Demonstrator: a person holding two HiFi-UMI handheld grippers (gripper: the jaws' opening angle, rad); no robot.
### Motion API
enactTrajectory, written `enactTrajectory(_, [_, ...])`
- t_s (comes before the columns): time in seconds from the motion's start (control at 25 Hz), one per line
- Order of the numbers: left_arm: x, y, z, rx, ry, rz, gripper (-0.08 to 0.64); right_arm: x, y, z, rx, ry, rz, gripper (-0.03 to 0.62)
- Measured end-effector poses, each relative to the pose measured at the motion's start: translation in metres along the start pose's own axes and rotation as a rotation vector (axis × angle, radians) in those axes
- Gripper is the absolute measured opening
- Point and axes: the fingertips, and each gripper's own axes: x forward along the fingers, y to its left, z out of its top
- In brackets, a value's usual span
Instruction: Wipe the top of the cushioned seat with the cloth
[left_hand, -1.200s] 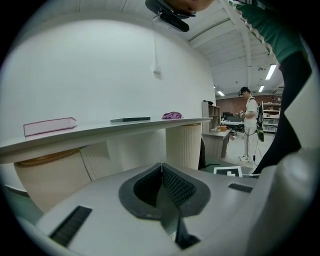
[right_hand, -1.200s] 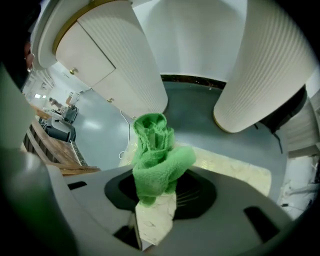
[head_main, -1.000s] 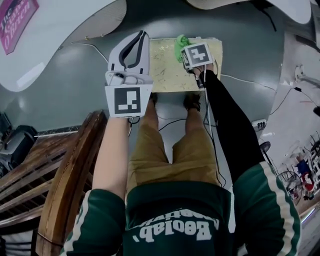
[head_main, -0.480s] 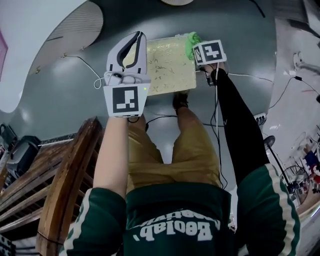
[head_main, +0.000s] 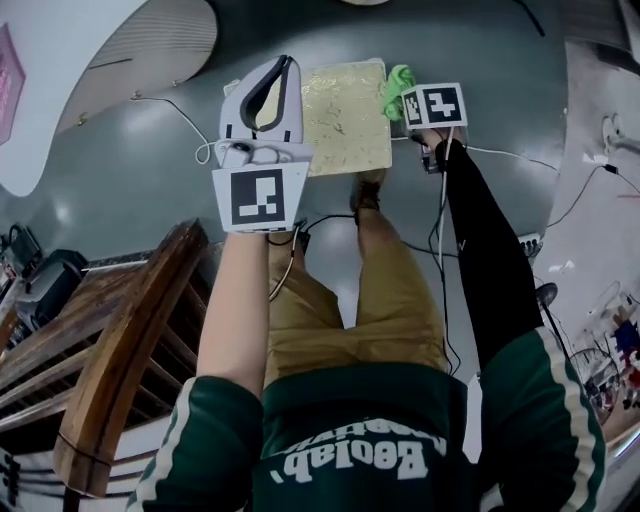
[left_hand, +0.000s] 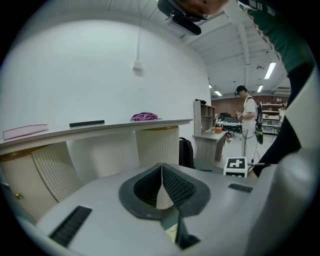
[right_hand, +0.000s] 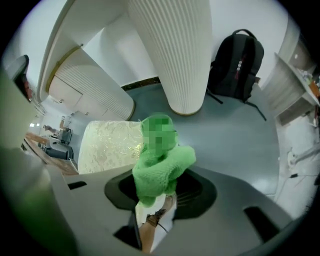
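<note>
Cloth (right_hand: 161, 167), green and fluffy, sits bunched between the jaws of the right gripper (right_hand: 152, 196), which are clamped on it, with a wad sticking out past the tips. From the head view the cloth lies at the right edge of the square cushioned seat with a pale gold patterned top (head_main: 345, 120), near its far right corner. No view makes clear whether it touches the top. The right gripper's marker cube hangs just beside that edge, over the floor.

The left gripper (left_hand: 161, 172) is held high above the seat's left edge. Its ribbed dark fingers are pressed together with nothing between them, and it points away toward a long white counter (left_hand: 100, 127) where a purple rag (left_hand: 144, 116) lies.

The seat stands on a grey-green glossy floor (head_main: 140, 190), with the person's tan shorts (head_main: 350, 310) and one shoe just at its near edge. A white cable (head_main: 165, 105) runs across the floor off the seat's left side. A brown wooden bench (head_main: 130, 350) stands well apart, to the person's left. Beyond the seat, the right gripper view shows a white ribbed column (right_hand: 172, 55) and a black backpack (right_hand: 239, 60) on the floor beside it.
</note>
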Motion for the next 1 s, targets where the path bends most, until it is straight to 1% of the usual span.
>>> enactTrajectory(0.12, [-0.022,0.017,0.0,-0.008,-0.003,0.034,0.018,-0.017,0.022,0.007,-0.007,-0.058,0.035,0.153])
enactTrajectory(0.24, [-0.043,0.038,-0.007,-0.008,-0.001,0.058,0.018,-0.025,0.064,0.012,-0.027,-0.097,0.086,0.153])
enactTrajectory(0.4, [-0.084,0.081,-0.017,0.005,0.003,0.086,0.018,-0.021,0.163,0.008,-0.107,-0.104,0.164,0.155])
enactTrajectory(0.52, [-0.11,0.115,-0.019,0.012,-0.009,0.106,0.018,-0.007,0.236,0.001,-0.168,-0.082,0.212,0.155])
enactTrajectory(0.6, [-0.125,0.134,-0.021,0.015,-0.019,0.112,0.018,0.006,0.278,-0.003,-0.195,-0.065,0.236,0.155])
enactTrajectory(0.72, [-0.143,0.159,-0.026,0.023,-0.029,0.117,0.018,0.025,0.328,-0.001,-0.215,-0.055,0.271,0.156])
enactTrajectory(0.8, [-0.159,0.176,-0.029,0.029,-0.036,0.121,0.018,0.04,0.355,0.002,-0.239,-0.042,0.265,0.156])
enactTrajectory(0.88, [-0.177,0.193,-0.033,0.039,-0.038,0.124,0.018,0.059,0.375,0.003,-0.264,-0.013,0.235,0.156])
enactTrajectory(1.0, [-0.197,0.213,-0.044,0.031,-0.021,0.139,0.018,0.089,0.377,0.001,-0.296,0.058,0.138,0.156])
